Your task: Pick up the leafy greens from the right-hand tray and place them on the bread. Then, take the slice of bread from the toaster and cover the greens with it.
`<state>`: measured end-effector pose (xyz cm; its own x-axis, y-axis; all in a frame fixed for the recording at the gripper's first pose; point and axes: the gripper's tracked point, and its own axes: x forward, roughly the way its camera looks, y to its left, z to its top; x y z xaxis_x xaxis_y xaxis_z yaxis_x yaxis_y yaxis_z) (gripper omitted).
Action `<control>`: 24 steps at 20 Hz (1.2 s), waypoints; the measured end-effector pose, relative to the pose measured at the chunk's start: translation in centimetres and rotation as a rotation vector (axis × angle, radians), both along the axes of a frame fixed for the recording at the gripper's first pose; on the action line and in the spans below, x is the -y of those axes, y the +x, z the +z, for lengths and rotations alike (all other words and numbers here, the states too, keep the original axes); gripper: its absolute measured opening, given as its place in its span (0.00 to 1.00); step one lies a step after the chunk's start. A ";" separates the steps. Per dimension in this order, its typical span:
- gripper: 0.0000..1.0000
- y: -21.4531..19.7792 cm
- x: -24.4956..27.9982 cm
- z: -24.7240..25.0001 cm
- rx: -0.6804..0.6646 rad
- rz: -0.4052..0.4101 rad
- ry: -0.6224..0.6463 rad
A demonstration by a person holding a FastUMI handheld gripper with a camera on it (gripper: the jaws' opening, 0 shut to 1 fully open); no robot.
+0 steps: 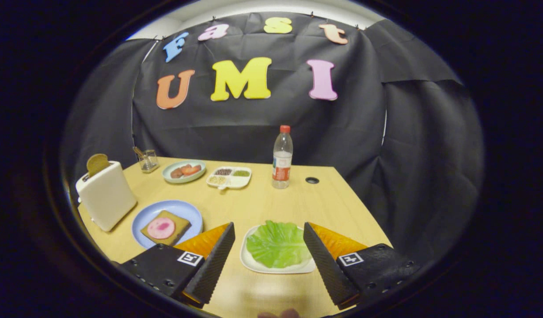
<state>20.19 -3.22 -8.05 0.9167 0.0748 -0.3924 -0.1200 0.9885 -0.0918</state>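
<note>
At about nine o'clock from our fingers we see the toaster [105, 196] with a slice of bread [97, 164] standing up out of its slot, proud enough of the top, we judge, to be pinched later. Just beside it, toward ten o'clock, the blue plate [144, 214] carries the open bread slice [166, 228] with a round of pink meat [161, 228] lying flat on top, face up so the greens can land on it. Farther off at eleven to twelve o'clock sit a small glass jar [148, 160], a green dish [184, 171] of food, a divided white tray [229, 177] and a water bottle [282, 157], all well apart from our work. Dead ahead at twelve o'clock the leafy greens [278, 244] lie on their white tray [253, 264], between the tips of our gripper [268, 233], whose fingers are spread wide and touch nothing, straddling the leaf, we judge, to come down and close on it.
</note>
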 end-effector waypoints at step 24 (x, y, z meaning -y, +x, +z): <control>0.01 6.5 0.4 -9.8 -0.231 -0.019 0.073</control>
<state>26.67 -3.61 -17.80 0.8045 0.0939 -0.5864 -0.1106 0.9938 0.0074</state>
